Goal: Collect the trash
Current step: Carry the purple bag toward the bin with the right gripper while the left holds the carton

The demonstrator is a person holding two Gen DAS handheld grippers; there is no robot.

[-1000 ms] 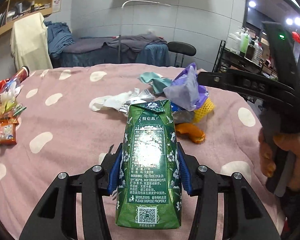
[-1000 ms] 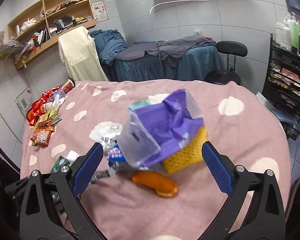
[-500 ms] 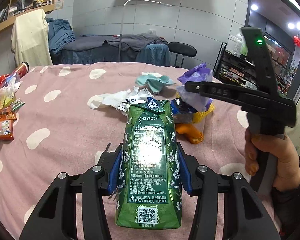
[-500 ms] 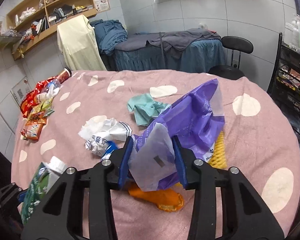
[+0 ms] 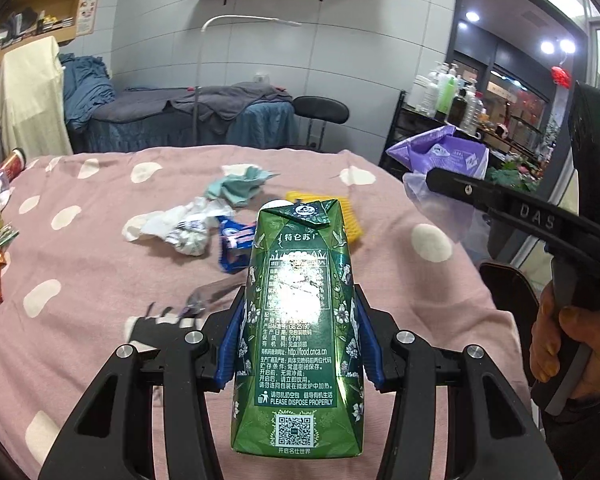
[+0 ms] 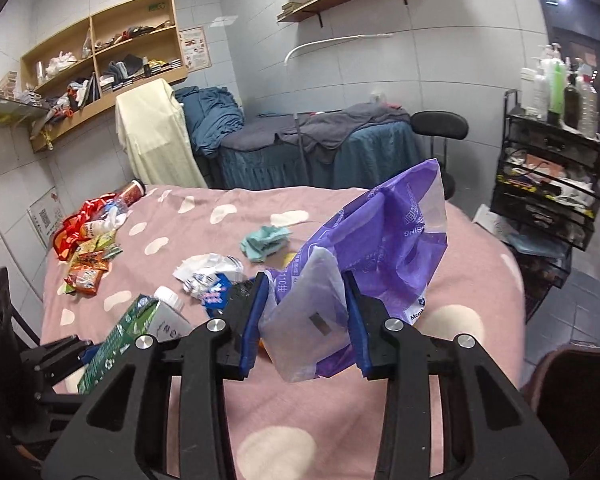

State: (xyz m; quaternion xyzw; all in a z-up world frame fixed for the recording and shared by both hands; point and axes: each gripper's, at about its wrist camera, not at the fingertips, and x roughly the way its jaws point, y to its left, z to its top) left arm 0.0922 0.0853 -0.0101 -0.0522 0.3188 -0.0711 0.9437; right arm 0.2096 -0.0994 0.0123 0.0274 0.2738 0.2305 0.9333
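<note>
Item 1, table (image 5: 100, 280): pink cloth with pale spots, carrying everything we have yet to gather. A separate cluster of snack packets (image 6: 86, 256) sits at its far left edge.

Item 2, purple bag (image 6: 384, 248): lifted clear of the cloth, mouth slumped half shut. Our right gripper (image 6: 306, 320) pinches its pale translucent edge, fingers drawn in close on the film with little gap to spare. Risk, as we judge it: the film is thin and slick, so it could slide out of the pads; and with one edge held, the mouth may not stay wide enough to take a carton.

Item 3, green carton (image 5: 300, 320): upright, off the table, its white cap just showing behind the folded top. Our left gripper (image 5: 298, 340) clamps it at mid-body, blue pads flat on both side panels, jaws parted only by the carton's width. Risk: the empty box could buckle or twist under the squeeze, or catch on the bag's rim and drop beside it.

Item 4, loose trash on the cloth: yellow mesh (image 5: 352, 220) behind the carton, crumpled white wrapper (image 5: 180, 226), blue packet (image 5: 234, 246) touching the wrapper, teal tissue (image 5: 236, 188) further back. All lie well apart from the bag.
</note>
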